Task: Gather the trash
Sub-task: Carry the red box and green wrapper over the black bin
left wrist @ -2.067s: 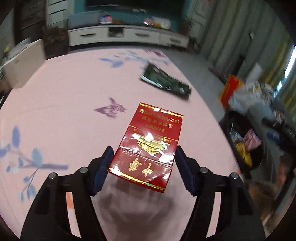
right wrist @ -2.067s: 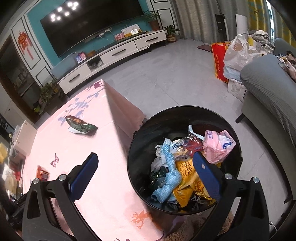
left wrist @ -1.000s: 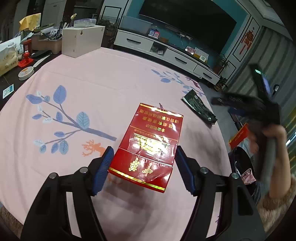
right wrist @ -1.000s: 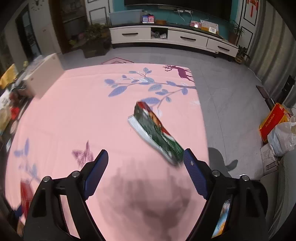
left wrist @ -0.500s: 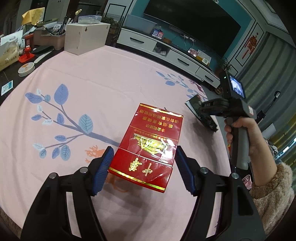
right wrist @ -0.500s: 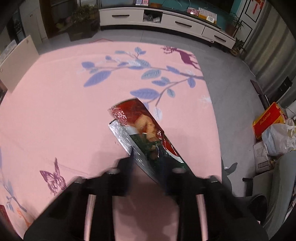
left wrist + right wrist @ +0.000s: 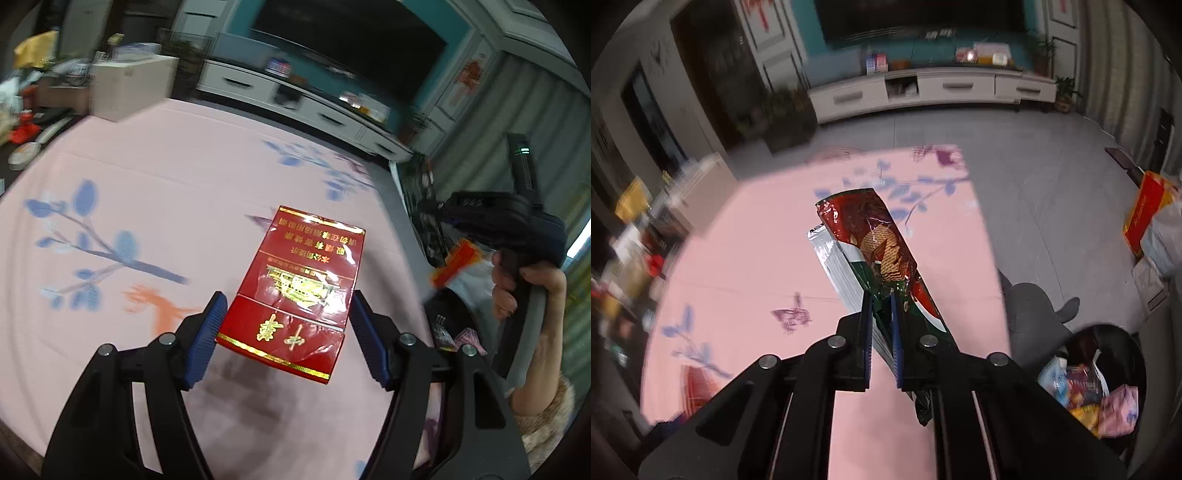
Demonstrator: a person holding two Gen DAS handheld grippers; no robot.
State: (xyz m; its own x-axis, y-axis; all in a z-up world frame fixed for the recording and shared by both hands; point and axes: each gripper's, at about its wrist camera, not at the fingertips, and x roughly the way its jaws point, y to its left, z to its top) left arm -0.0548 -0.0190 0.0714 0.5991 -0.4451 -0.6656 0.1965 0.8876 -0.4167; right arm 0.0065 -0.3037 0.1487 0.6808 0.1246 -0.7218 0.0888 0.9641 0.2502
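My left gripper (image 7: 284, 328) is clamped on a red carton (image 7: 295, 291), held flat between both pads above the pink surface (image 7: 166, 177). My right gripper (image 7: 881, 332) is closed tight on a crumpled snack wrapper (image 7: 875, 243), which sticks out ahead of the fingers, clear of the surface. The black bin (image 7: 1141, 354), already holding rubbish, sits on the floor to the lower right of that gripper.

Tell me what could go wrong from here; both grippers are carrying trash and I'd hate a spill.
The right gripper pinches the snack wrapper only near one end, so the slick foil may slip out short of the bin. The cigarette pack juts far past the left gripper and could twist loose.
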